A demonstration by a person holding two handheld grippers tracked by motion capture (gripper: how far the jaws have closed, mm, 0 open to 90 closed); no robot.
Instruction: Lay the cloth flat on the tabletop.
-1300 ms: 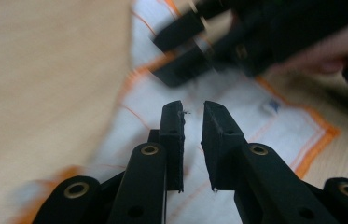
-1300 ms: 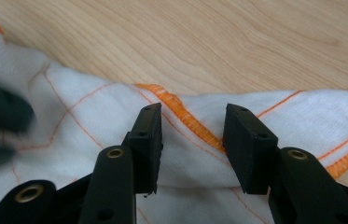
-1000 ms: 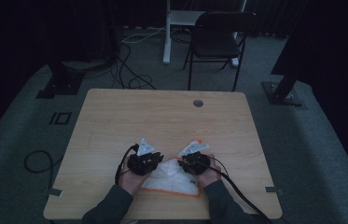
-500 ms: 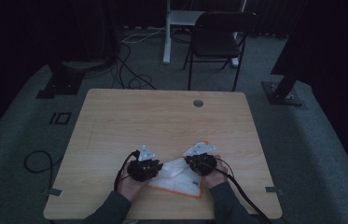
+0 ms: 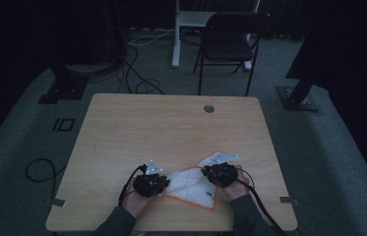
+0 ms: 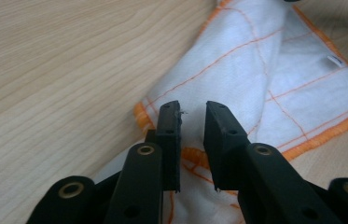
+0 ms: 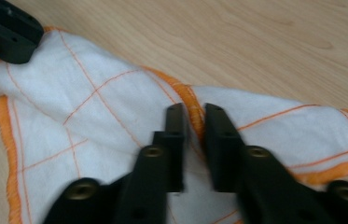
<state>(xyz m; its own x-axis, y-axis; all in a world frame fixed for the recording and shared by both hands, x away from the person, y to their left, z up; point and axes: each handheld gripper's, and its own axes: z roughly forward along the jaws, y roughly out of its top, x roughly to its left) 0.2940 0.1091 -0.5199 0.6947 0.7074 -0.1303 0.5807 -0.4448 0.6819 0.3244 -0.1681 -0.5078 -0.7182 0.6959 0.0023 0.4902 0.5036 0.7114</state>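
Observation:
A white cloth (image 5: 191, 184) with orange grid lines and an orange hem lies bunched near the table's front edge, between my two grippers. My left gripper (image 5: 165, 183) sits at its left end. In the left gripper view the jaws (image 6: 192, 112) stand a narrow gap apart with the cloth (image 6: 255, 70) and its hem running between them. My right gripper (image 5: 206, 173) sits at the cloth's right end. In the right gripper view its jaws (image 7: 195, 114) pinch a raised orange hem of the cloth (image 7: 92, 107). The left gripper's jaw (image 7: 3, 28) shows at the top left.
The wooden table (image 5: 171, 128) has a round cable hole (image 5: 209, 108) at its far side. A dark folding chair (image 5: 230, 44) and a white desk leg (image 5: 176, 39) stand beyond it. Cables (image 5: 137, 73) and stand bases (image 5: 296, 98) lie on the floor.
Both grippers have drawn back toward the table's front edge, taking the cloth with them. The cloth now spreads a little wider between them.

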